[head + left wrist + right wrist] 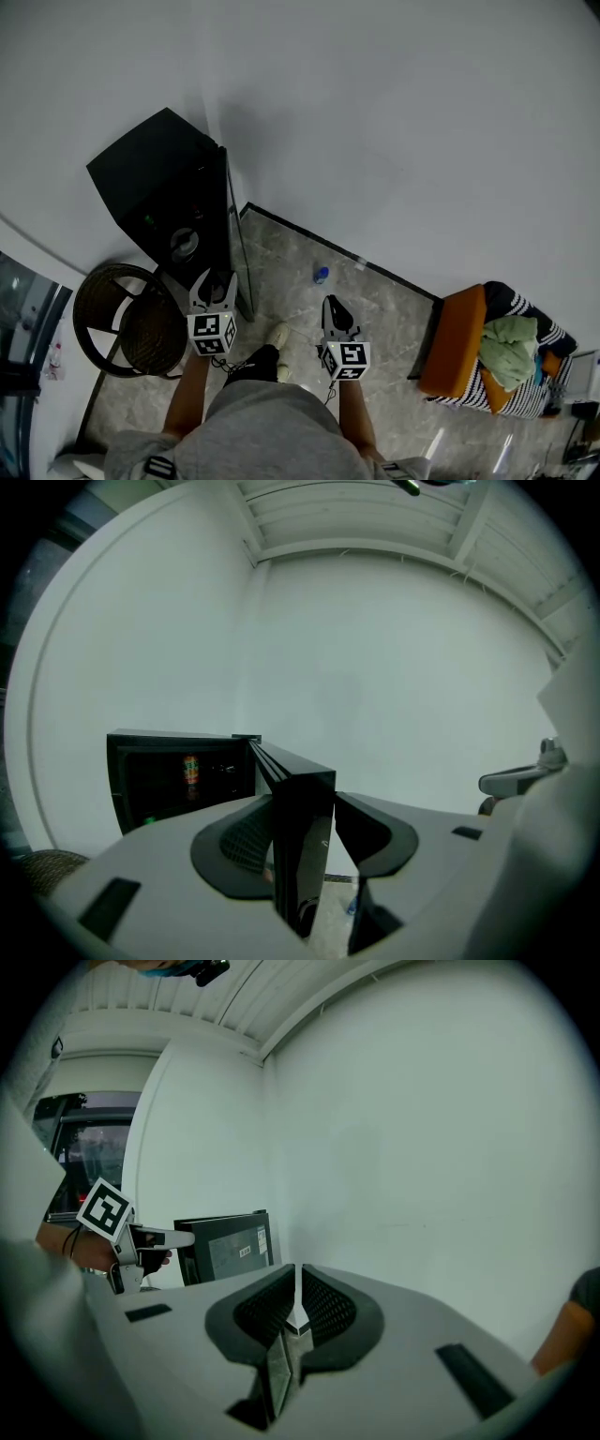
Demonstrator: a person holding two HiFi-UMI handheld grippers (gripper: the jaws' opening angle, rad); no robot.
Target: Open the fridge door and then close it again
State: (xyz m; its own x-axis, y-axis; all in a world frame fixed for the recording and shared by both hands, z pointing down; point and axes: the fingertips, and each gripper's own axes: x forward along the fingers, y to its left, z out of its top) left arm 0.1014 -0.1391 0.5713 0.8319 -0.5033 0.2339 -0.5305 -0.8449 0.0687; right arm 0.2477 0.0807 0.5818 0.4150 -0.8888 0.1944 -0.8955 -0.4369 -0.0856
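A small black fridge (155,183) stands in the corner with its door (236,239) swung out, edge-on in the head view. My left gripper (214,279) reaches the door's free edge. In the left gripper view that door edge (302,827) stands between the jaws of the left gripper (305,844), pads against both faces, and the dark inside of the fridge (178,775) shows to its left. My right gripper (335,309) hangs to the right of the door, apart from it. The right gripper (296,1312) is shut on nothing, and its view shows the door's outer face (230,1246).
A round wicker chair (127,319) sits just left of the fridge. A small blue object (322,275) lies on the tile floor by the wall. An orange seat (455,342) with a striped cover and a green cloth (511,342) stands at right. The person's shoe (278,337) is below the door.
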